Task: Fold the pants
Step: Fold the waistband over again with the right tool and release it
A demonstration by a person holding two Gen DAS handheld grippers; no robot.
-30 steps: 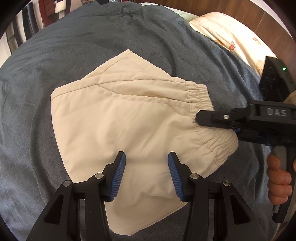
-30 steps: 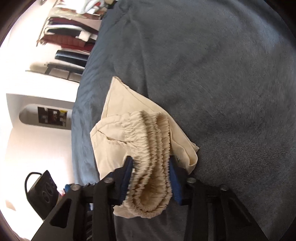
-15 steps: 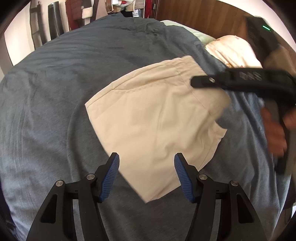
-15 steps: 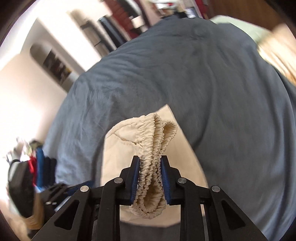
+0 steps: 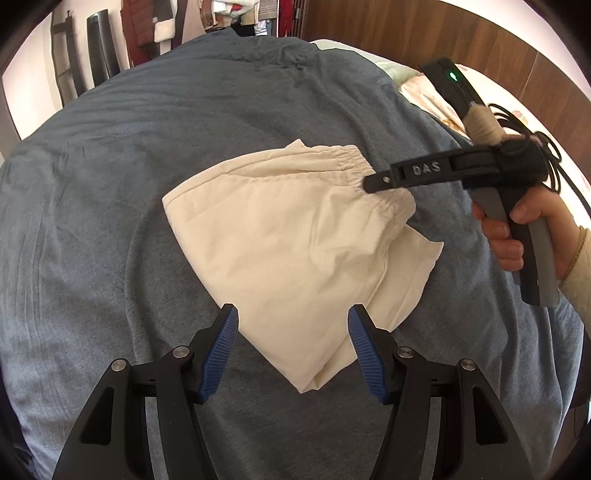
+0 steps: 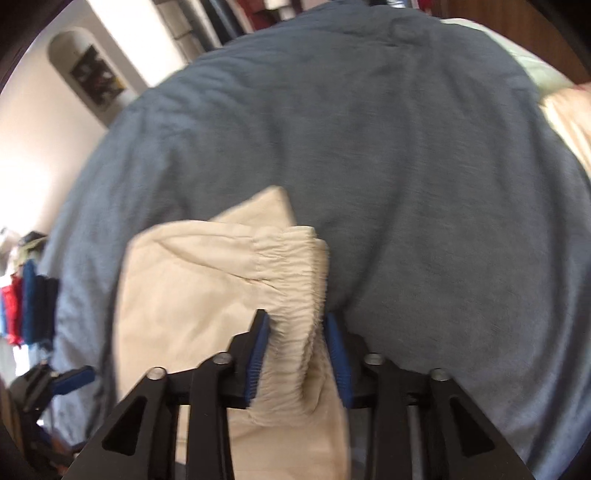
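Observation:
Cream pants [image 5: 288, 240] lie folded on a blue-grey bed cover [image 5: 110, 184], elastic waistband at the far right. My left gripper [image 5: 291, 317] hovers open just above the near folded corner, nothing between its pads. My right gripper [image 6: 297, 321] has the bunched waistband [image 6: 295, 280] between its blue pads; its jaws are opening, and the fabric still fills the gap and touches both pads. In the left wrist view the right gripper [image 5: 384, 179] reaches in from the right, held by a hand [image 5: 517, 229], its tip at the waistband.
The bed cover [image 6: 406, 166] spreads widely around the pants. A patterned pillow [image 5: 424, 92] and a wooden headboard [image 5: 388, 29] lie at the far right. Hanging clothes [image 5: 221, 11] and dark chairs [image 5: 99, 48] stand beyond the bed's far edge.
The right gripper rolled and swung the waistband over, and its pads now stand wider apart around it. The left gripper rose and drew back from the pants, jaws wider.

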